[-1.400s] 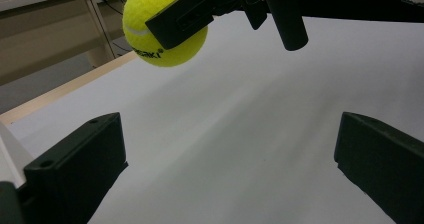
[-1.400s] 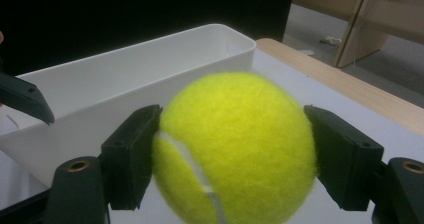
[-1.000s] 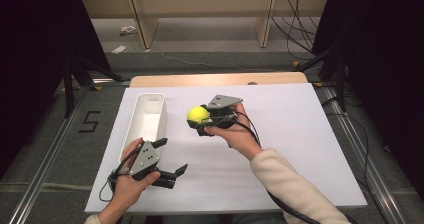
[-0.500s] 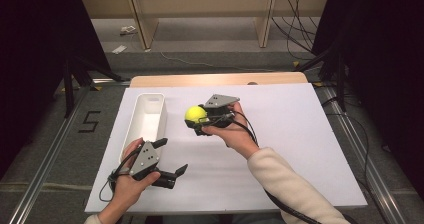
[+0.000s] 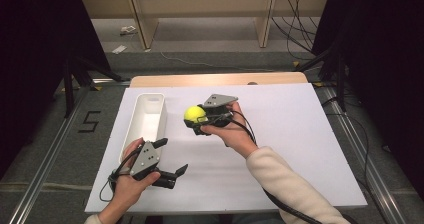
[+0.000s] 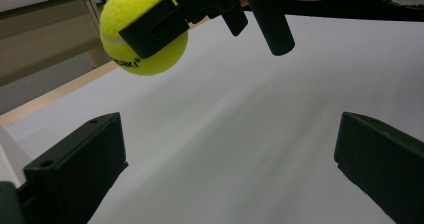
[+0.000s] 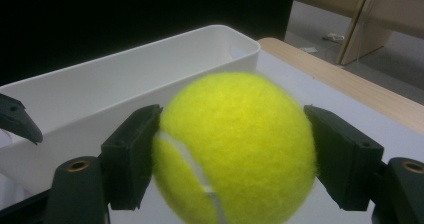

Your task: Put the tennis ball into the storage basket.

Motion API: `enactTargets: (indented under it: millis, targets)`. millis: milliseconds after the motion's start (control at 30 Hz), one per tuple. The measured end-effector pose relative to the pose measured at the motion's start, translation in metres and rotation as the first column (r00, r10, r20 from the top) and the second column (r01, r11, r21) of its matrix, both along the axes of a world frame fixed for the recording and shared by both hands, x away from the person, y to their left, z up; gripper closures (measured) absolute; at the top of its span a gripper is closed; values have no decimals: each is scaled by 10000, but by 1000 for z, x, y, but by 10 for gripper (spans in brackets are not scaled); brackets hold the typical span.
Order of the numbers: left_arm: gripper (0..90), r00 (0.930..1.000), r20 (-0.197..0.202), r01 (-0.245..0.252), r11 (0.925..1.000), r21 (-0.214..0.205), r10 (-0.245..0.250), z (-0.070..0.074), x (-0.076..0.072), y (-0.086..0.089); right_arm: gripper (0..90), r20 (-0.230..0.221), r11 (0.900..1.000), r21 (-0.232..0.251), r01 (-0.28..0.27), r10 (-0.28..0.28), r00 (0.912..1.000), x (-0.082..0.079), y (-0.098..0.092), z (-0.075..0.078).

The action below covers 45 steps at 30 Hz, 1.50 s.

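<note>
Near the middle of the high view, the right claw (image 5: 196, 120) pinches a ball (image 5: 194, 114), yellow-green, held above the white worktop (image 5: 300, 149) and just right of a long white bin (image 5: 146, 121). That bin lies lengthwise at the centre left of the frame, its top open. At the lower left, the left claw (image 5: 170, 156) sits low over the worktop, its jaws spread with nothing between them; one jaw tip lies close to the bin's near end. A cream sleeve (image 5: 290, 184) runs in from the lower right.

Upper left in the left gripper view, the ball (image 6: 150, 54) hangs clear of the worktop (image 6: 250, 144), with one black jaw of the right claw pressed flat across its side. The left claw's (image 6: 227, 169) own two jaws stand far apart at the bottom corners.

Across the centre of the right gripper view, the ball (image 7: 240, 149) is squeezed between both jaws of the right claw (image 7: 232, 161), one pad on each side. Behind it, at the upper left, stands the bin (image 7: 125, 74), and a dark jaw tip of the left claw pokes in at the left edge.
</note>
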<state>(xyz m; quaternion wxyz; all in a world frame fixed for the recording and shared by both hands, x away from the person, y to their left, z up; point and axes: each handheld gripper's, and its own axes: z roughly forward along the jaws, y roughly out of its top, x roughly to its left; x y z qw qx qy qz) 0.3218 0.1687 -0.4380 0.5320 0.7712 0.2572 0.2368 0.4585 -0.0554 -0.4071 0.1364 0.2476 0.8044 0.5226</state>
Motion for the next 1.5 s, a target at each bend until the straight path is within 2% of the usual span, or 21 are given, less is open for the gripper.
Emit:
enactTargets:
  millis: [200, 267, 767, 1500]
  targets:
    - [0, 10000, 10, 1, 10000, -3, -1, 0, 0, 0, 266, 50, 10000, 10, -14, 14, 10000, 1, 3, 2]
    - [0, 9999, -151, 10, 10000, -71, -11, 0, -1, 0, 266, 35, 10000, 28, -11, 11, 10000, 1, 4, 3]
    - [0, 10000, 45, -42, 10000, 21, 42, 1, 0, 1, 267, 62, 9999, -25, -138, 138, 9999, 3, 11, 5]
    - [0, 10000, 34, 29, 10000, 24, -29, 0, 0, 1, 267, 57, 9996, 17, -273, 273, 9996, 5, 21, 8]
